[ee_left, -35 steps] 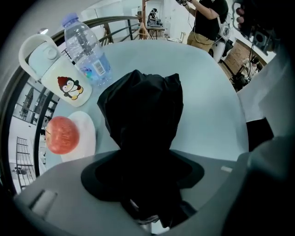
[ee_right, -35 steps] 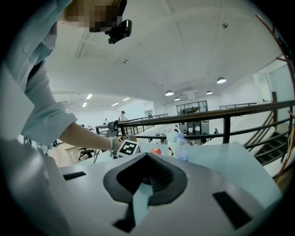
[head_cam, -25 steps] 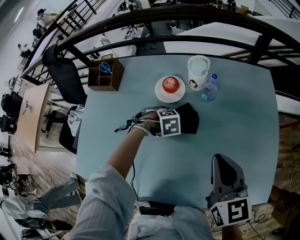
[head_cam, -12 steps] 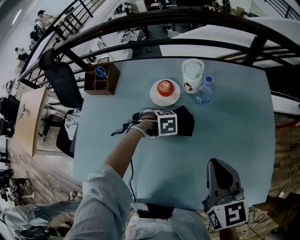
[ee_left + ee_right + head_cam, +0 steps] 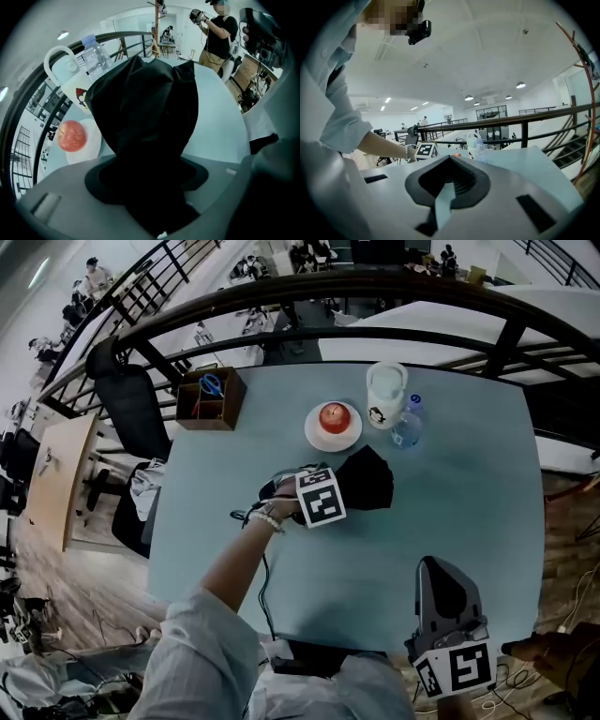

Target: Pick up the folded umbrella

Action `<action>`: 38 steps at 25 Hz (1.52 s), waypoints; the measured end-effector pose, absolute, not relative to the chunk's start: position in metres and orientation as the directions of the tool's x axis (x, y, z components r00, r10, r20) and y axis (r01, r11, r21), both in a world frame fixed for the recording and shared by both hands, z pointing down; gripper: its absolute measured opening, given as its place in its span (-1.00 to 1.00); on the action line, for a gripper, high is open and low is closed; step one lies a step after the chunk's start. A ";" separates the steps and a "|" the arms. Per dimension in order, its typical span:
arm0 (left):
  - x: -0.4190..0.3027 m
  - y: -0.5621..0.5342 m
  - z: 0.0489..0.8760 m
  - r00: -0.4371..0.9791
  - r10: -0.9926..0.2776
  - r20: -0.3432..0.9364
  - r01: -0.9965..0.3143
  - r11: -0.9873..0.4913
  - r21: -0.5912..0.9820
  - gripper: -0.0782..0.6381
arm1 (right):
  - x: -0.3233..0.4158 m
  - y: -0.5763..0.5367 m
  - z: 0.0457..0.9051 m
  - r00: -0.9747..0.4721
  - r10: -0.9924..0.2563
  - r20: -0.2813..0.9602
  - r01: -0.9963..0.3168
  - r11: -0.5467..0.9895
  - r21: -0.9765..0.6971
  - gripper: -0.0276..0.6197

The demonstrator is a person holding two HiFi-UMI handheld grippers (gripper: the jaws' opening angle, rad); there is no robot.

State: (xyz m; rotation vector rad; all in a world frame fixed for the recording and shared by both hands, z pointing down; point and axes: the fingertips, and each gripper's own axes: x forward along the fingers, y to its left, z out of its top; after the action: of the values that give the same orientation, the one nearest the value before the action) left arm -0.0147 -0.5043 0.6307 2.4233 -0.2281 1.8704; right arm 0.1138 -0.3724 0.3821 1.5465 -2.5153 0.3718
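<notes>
The folded umbrella, a black fabric bundle, is near the middle of the pale blue table. My left gripper is shut on its near end. In the left gripper view the umbrella fills the space between the jaws of that gripper and sticks out forward and up. My right gripper hovers by the table's front right edge with nothing in it. Its jaws stand together in the right gripper view.
A red apple on a white plate, a white mug and a small water bottle stand just behind the umbrella. A wooden box with blue scissors is at the back left. A dark railing runs past the far edge.
My left hand has drawn slightly left and towards me, and the umbrella has tilted so its far end points more to the back right. The right gripper has stayed put.
</notes>
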 end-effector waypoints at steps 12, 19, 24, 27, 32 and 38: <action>-0.025 -0.453 0.529 0.522 -0.236 0.819 -0.339 -0.939 -0.054 -0.02 | 0.073 -0.321 0.339 -0.378 -0.902 0.209 -0.925 0.375 -0.054 -0.91; -0.051 -0.394 0.464 0.636 -0.332 0.697 -0.403 -0.913 -0.068 -0.02 | 0.046 -0.275 0.317 -0.344 -0.920 0.186 -0.936 0.353 0.014 -0.91; -0.074 -0.345 0.416 0.698 -0.393 0.599 -0.437 -0.896 -0.079 -0.02 | 0.020 -0.242 0.297 -0.331 -0.930 0.159 -0.940 0.340 0.035 -0.91; -0.088 -0.317 0.392 0.730 -0.417 0.541 -0.446 -0.891 -0.085 -0.02 | 0.002 -0.224 0.290 -0.334 -0.932 0.140 -0.938 0.343 0.053 -0.91; -0.109 -0.270 0.361 0.771 -0.434 0.466 -0.466 -0.883 -0.053 -0.02 | -0.020 -0.190 0.279 -0.319 -0.941 0.112 -0.942 0.328 0.067 -0.91; -0.144 -0.230 0.347 0.788 -0.462 0.406 -0.482 -0.874 -0.058 -0.02 | -0.049 -0.158 0.281 -0.295 -0.951 0.088 -0.950 0.302 0.080 -0.91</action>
State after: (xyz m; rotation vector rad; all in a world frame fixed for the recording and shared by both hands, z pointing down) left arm -0.1442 -0.2298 0.3469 2.9242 -0.7720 0.6449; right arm -0.0492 -0.1577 0.2812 1.7893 -2.4367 -0.0184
